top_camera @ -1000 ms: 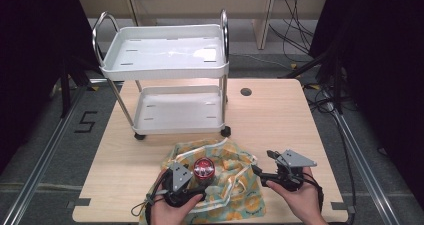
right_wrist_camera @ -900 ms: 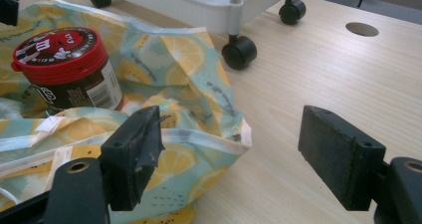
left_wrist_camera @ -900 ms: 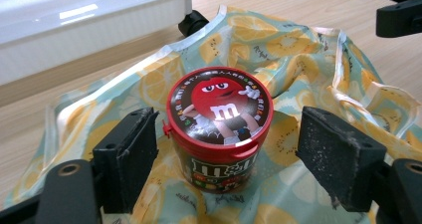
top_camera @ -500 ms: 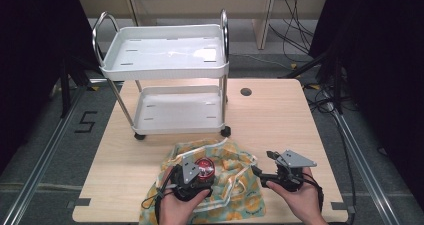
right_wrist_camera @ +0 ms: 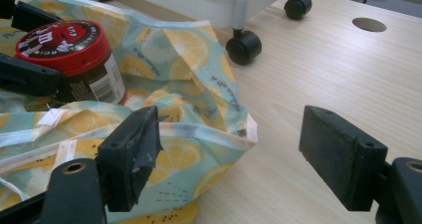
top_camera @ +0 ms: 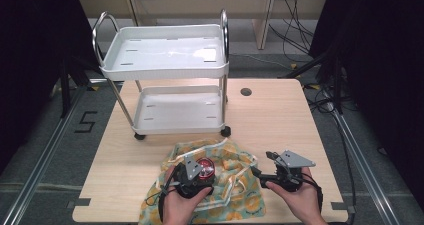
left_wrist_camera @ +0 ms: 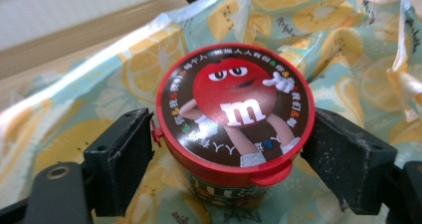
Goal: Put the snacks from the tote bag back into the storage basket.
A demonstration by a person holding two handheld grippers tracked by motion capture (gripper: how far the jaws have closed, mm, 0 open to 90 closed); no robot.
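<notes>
A small brown canister with a red lid (top_camera: pixel 205 168) (left_wrist_camera: pixel 234 102) bearing a red candy figure stands upright on a crumpled lemon-print bag (top_camera: pixel 235 197) (left_wrist_camera: pixel 328 25) at the table's near edge. My left gripper (top_camera: pixel 200 177) (left_wrist_camera: pixel 231 159) is shut on it, one black jaw pressed against each side just under the lid. In the right gripper view the canister (right_wrist_camera: pixel 74 59) sits at the upper left. My right gripper (top_camera: pixel 262 166) (right_wrist_camera: pixel 231 149) is open at the bag's (right_wrist_camera: pixel 199 50) right edge, one jaw over the fabric and the other over bare wood.
A white two-shelf wheeled cart (top_camera: pixel 165 60) stands on the far left half of the table, its casters (right_wrist_camera: pixel 244 47) just beyond the bag. A round cable hole (top_camera: pixel 245 91) (right_wrist_camera: pixel 369 24) lies to the cart's right. The wooden tabletop (top_camera: pixel 280 120) extends to the right.
My left gripper has slid a little right and forward, so its jaws now clasp the canister. The right gripper has stayed in place.
</notes>
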